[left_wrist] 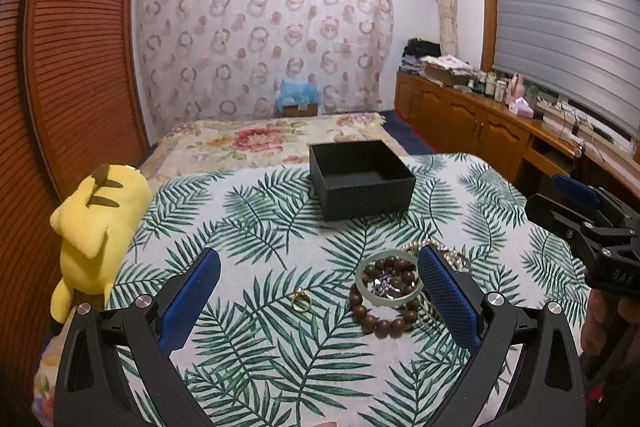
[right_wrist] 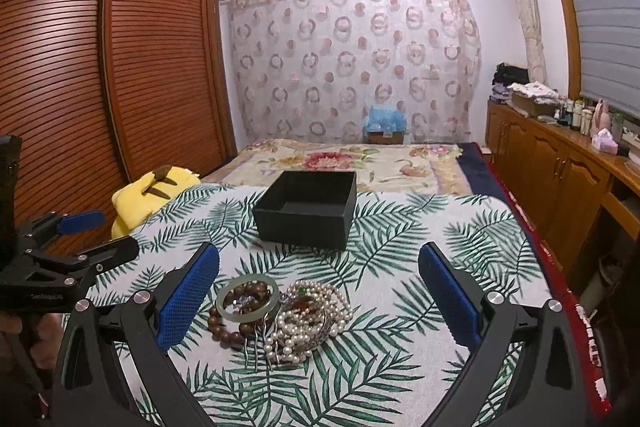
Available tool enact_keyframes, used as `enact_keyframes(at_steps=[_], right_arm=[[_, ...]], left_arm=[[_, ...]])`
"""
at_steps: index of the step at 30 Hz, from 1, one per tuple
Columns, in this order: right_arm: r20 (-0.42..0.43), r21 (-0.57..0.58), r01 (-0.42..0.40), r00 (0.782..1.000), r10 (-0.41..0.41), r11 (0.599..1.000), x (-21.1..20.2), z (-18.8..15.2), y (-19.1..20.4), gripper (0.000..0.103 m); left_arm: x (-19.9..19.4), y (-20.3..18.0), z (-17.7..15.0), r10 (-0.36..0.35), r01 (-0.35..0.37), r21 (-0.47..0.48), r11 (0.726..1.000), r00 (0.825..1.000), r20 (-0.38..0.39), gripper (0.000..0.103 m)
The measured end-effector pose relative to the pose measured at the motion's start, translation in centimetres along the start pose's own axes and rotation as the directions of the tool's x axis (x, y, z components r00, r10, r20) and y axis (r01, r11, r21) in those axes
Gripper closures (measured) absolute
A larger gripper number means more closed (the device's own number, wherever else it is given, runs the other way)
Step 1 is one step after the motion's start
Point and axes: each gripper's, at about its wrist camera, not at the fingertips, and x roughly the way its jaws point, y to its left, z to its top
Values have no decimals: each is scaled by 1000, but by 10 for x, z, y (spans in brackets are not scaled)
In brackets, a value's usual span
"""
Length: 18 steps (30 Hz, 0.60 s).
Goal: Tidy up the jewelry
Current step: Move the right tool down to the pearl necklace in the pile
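bedroom surroundings are being shown: a palm-leaf cloth is spread over the near surface, with a floral bedspread lying beyond it and a slatted wooden wardrobe standing at the left. a black open box is being seen resting on the cloth, well apart from the jewelry. the left gripper is being held low above the cloth with its jaws spread wide and nothing between them; its blue pads are flanking a small gold ring and a brown bead bracelet, on which a pale green bangle is lying. the right gripper is likewise being held with its jaws wide apart and nothing clamped, over the same heap, where a tangle of pearl strands is being seen just beside the bangle, touching it. a hair pin is poking out from under the heap toward the camera. a yellow plush toy is lying at the cloth's left edge. a wooden cabinet is running along the right wall.
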Motion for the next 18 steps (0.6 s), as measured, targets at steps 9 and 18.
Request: enact_keyframes(at_steps=[9,18], right_arm=[[-75,-27,-30,997,28,999,22,-27,-10,16],[-192,-33,-42,981,35,999,44,-57,-26,31]], left_arm=[[23,-5,-13,-65,68,25,997,995,-78,8],[51,-13,-25,-136,143,24,989,975,-177,8]])
